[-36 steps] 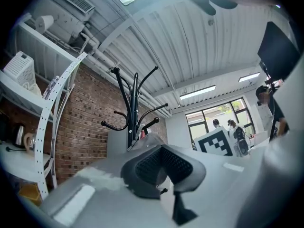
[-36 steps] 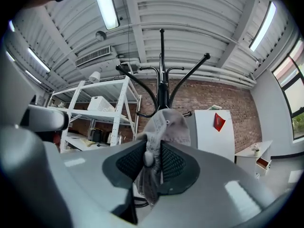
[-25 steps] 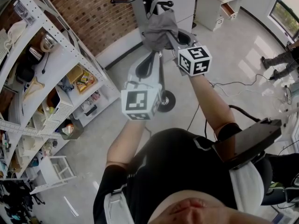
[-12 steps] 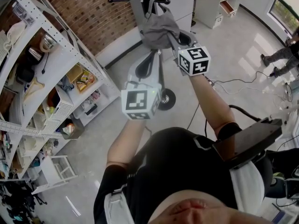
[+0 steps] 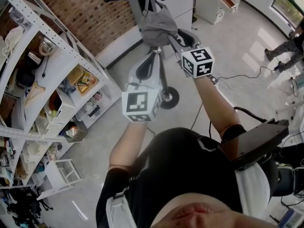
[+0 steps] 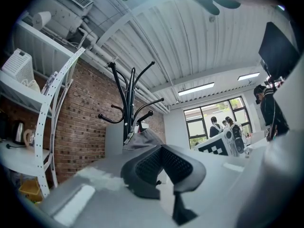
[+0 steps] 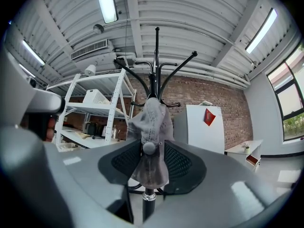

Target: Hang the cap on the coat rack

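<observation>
Release step: cap [image 7: 151,127] looks hung on coat rack [image 7: 156,65] at 12 o'clock, right gripper [image 7: 152,163] jaws just opened w/ cap loose btwn, left gripper [image 6: 164,167] closed, empty; next, back out toward 6.

Your soft grey fabric cap [image 7: 151,141] is hanging limp on the tall black metal coat rack [image 7: 156,61], draping down the upright pole just below the curved hooks. The cap's small round crown button is showing on your near side, and the cloth is sagging in loose folds.
</observation>
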